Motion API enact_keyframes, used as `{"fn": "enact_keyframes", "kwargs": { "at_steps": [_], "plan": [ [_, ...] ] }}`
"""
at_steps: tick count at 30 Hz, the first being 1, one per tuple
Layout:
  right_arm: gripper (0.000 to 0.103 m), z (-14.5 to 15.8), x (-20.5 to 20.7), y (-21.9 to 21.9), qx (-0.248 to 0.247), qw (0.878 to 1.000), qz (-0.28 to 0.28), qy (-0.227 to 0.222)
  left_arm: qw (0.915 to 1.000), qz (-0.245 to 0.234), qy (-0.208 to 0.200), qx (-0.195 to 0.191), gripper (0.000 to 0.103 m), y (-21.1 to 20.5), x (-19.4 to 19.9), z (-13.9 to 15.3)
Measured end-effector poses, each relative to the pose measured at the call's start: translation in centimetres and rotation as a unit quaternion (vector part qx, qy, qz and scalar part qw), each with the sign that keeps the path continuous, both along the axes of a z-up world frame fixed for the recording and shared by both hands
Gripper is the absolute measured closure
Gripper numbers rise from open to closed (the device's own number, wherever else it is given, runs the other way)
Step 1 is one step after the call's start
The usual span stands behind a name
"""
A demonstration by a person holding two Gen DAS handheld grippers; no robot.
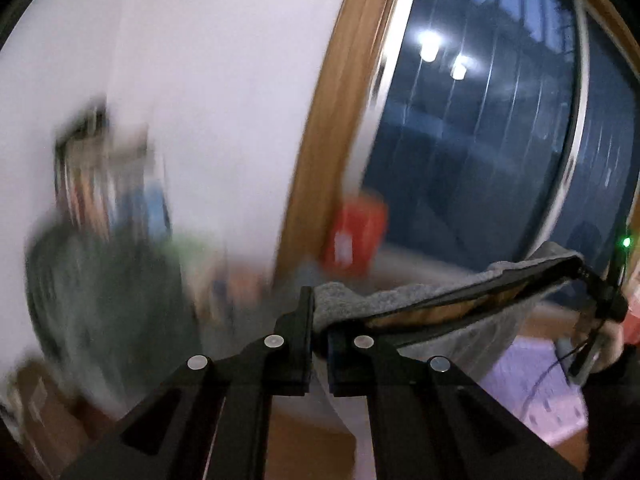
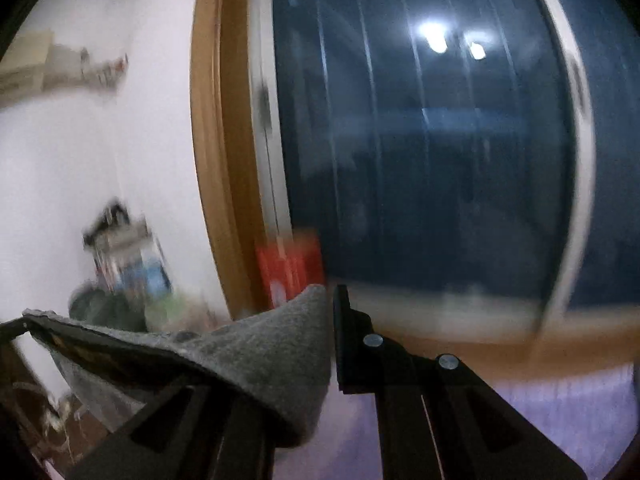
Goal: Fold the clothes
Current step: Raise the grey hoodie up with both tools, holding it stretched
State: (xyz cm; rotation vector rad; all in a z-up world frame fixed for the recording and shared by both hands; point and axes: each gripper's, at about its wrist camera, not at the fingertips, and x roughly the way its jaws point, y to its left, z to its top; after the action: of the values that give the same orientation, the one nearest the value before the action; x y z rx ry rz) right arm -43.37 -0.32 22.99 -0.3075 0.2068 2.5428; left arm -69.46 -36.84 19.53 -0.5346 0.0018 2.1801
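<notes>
A grey garment (image 1: 400,300) is held up in the air between the two tools, well above the purple surface (image 1: 536,384) seen low in both views. In the left wrist view, the left tool (image 1: 318,344) is closed on one corner of the garment: the grey cloth is pinched between the two black fingers (image 1: 302,332), which stand almost together. From there a dark-edged hem (image 1: 460,304) is stretched rightward and slightly upward to the right tool (image 1: 600,284), which is seen small near the right edge beside a green light (image 1: 626,242). Below the hem, the rest of the grey cloth hangs down. In the right wrist view, the right tool (image 2: 330,340) is likewise closed on the garment (image 2: 272,356); a grey corner is draped over the left finger and hides most of it, while the right finger (image 2: 348,340) is seen bare. The hem (image 2: 112,356) runs away to the left edge of that view. Behind the cloth, a white wall (image 1: 200,80), a wooden frame (image 1: 340,120) and a dark window (image 1: 480,140) with two reflected lamps are seen, all blurred. A red object (image 1: 356,232) and some cluttered things at the left cannot be identified.
</notes>
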Motion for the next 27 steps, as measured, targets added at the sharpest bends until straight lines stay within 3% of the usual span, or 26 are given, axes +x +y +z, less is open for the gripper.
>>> {"fn": "enact_keyframes", "kwargs": {
  "at_steps": [1,3,5,7,9,13,18,23,27],
  "plan": [
    [0.099,3.7,-0.9,0.1,0.022,1.000,0.003,0.017,0.9995,0.010,0.028,0.006,0.098,0.7,-0.6,3.4],
    [0.099,11.0,-1.3,-2.1,0.117,0.992,0.006,0.052,0.9970,0.035,0.068,0.013,0.098,1.5,-1.5,9.1],
    [0.099,17.3,-0.2,-5.6,0.225,0.970,0.006,0.091,0.9950,0.054,0.075,0.038,0.099,0.9,-2.0,14.2],
    [0.099,20.9,1.1,-7.7,0.286,0.951,-0.003,0.115,0.9914,0.060,0.090,0.073,0.098,-0.3,-1.4,18.7],
    [0.099,23.6,2.2,-8.4,0.317,0.940,-0.015,0.129,0.9841,0.071,0.135,0.091,0.098,-1.3,0.5,22.1],
    [0.099,26.9,2.8,-6.5,0.298,0.946,-0.019,0.125,0.9639,0.108,0.227,0.086,0.098,-2.2,5.1,26.9],
    [0.099,29.1,3.9,-2.0,0.208,0.966,0.015,0.155,0.9385,0.154,0.299,0.079,0.098,-1.9,9.5,30.7],
    [0.099,31.9,5.3,-1.0,0.186,0.962,0.035,0.194,0.9132,0.199,0.336,0.116,0.097,-2.8,14.1,35.0],
    [0.099,35.2,5.9,-0.4,0.169,0.959,0.053,0.220,0.8964,0.228,0.363,0.113,0.097,-3.3,17.0,38.1]
  ]
}}
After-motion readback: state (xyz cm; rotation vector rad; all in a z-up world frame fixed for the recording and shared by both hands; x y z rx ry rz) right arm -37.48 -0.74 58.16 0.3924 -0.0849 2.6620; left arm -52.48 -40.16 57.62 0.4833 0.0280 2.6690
